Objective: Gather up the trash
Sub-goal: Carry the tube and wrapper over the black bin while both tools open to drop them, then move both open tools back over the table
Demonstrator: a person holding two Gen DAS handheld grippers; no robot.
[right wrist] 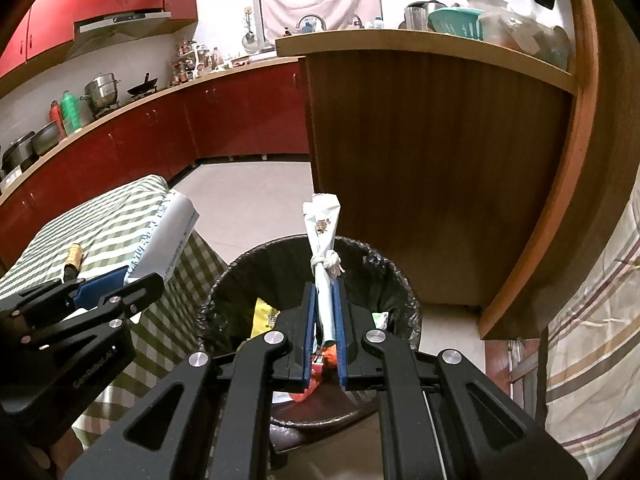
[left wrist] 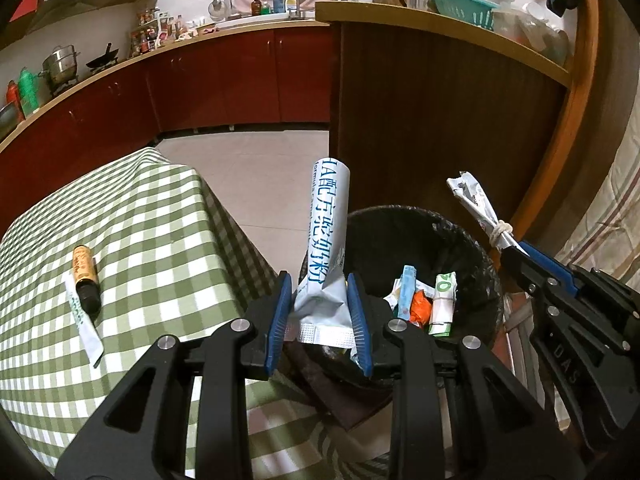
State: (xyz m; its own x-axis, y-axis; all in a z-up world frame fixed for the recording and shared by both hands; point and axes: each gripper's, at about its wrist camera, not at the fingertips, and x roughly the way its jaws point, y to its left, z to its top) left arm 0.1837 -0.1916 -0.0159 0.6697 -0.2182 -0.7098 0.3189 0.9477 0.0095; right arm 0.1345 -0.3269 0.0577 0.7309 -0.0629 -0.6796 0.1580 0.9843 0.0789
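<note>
We hold a white packet (left wrist: 326, 236) with blue writing in our left gripper (left wrist: 320, 312). Its blue jaws are pressed on the packet's crumpled bottom end, and the rest sticks up. It is just above the near edge of the trash bin (left wrist: 476, 240). Our right gripper (right wrist: 325, 328) has its jaws squeezed tight on a thin twisted wrapper (right wrist: 325, 236) with a knot in the middle. That wrapper points up over the bin too. The bin has a black bag in it and some trash (left wrist: 424, 300) at the bottom: orange, blue, green and white bits. Beside the bin is a table with a green checked cloth (left wrist: 152, 216). A small brown bottle (left wrist: 86, 280) lies there on a long white packet (left wrist: 86, 326).
</note>
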